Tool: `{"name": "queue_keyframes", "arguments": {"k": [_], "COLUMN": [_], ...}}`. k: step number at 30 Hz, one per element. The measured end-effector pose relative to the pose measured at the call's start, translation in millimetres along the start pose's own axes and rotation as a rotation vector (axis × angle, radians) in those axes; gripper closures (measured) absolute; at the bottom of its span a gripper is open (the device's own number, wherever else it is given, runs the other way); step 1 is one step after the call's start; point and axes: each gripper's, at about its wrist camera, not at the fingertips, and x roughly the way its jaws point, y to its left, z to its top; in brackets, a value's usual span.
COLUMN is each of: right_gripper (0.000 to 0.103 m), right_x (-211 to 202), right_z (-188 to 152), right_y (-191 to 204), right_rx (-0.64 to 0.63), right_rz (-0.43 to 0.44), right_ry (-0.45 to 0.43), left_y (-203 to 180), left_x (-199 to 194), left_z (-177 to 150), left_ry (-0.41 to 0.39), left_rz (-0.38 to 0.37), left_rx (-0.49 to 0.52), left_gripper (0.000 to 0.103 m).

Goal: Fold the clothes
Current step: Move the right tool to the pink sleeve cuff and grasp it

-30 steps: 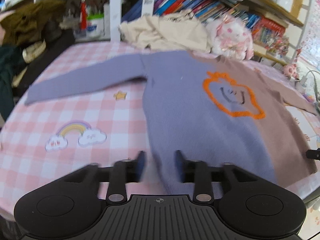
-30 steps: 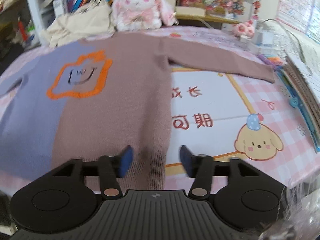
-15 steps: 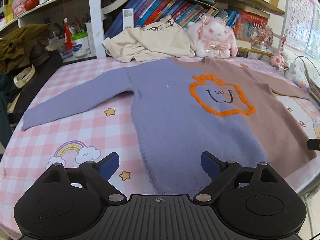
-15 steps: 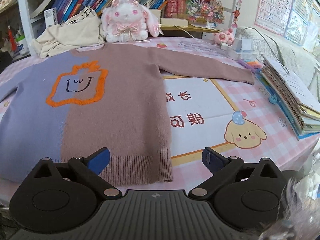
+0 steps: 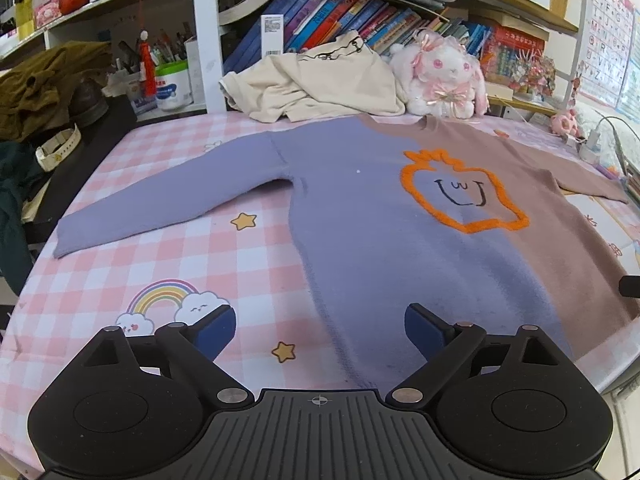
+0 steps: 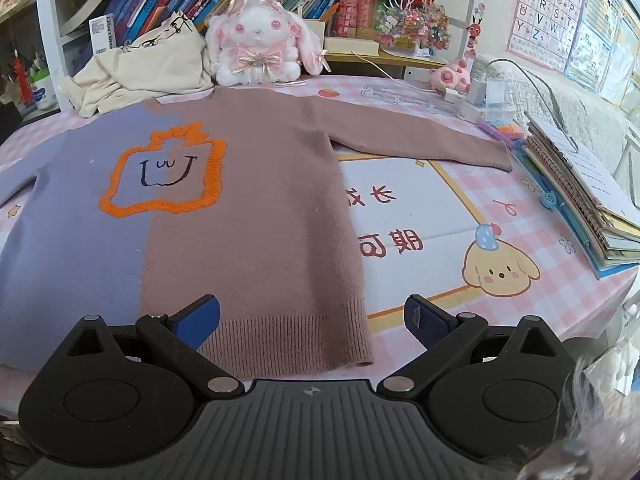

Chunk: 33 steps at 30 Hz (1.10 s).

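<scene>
A two-tone sweater (image 5: 384,240) lies flat, front up, across a pink checked tablecloth (image 5: 168,264), both sleeves spread outward. In the left wrist view, from left: the purple sleeve reaches toward the frame's left edge, a rainbow print (image 5: 164,300) sits lower left, and the left gripper (image 5: 320,332) hangs at bottom centre w/ jaws spread wide, holding nothing, its blue pads either side of the purple hem corner. A cream garment (image 5: 316,80) and plush bunny (image 5: 440,76) sit at top centre, in front of bookshelves. In the right wrist view, from left: purple half, orange-outlined face motif (image 6: 164,176), then brown half filling centre frame; the right gripper (image 6: 312,320) at bottom, also wide apart and empty, straddles the ribbed brown hem. A puppy print (image 6: 500,272) is centre right; a stack of books (image 6: 580,184) rests at far right.
</scene>
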Motion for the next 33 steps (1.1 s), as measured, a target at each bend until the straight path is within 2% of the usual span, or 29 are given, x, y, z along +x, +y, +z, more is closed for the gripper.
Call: {"name": "queue_keyframes", "arguments": {"k": [7,14,20,25,30,33], "right_gripper": [0.003,0.003,0.004,0.006,0.023,0.039], "right_x": [2,12,40,76,115,142], "right_z": [6,23,43,69,100,116], "right_y": [-3,-39,-90,-145,-220,-260], "right_rx": [0.012,0.09,0.127,0.122,0.145,0.168], "right_rz": [-0.023,-0.05,-0.033,0.017,0.071,0.094], "right_ry": [0.005,-0.006,-0.015,-0.023,0.002,0.044], "left_y": [4,-1,-10,-33,-80,-112], "left_x": [6,15,23,29,29,25], "left_z": [5,13,21,26,30,22], "left_ry": [-0.009,-0.022,-0.017,-0.019,-0.008,-0.012], "left_rz": [-0.015,0.006,0.08,0.183,0.265,0.304], "left_rx": [-0.036,-0.093,-0.172,-0.251,-0.342,-0.347], "left_gripper": [0.009,0.008,0.008,0.007,0.007,0.007]}}
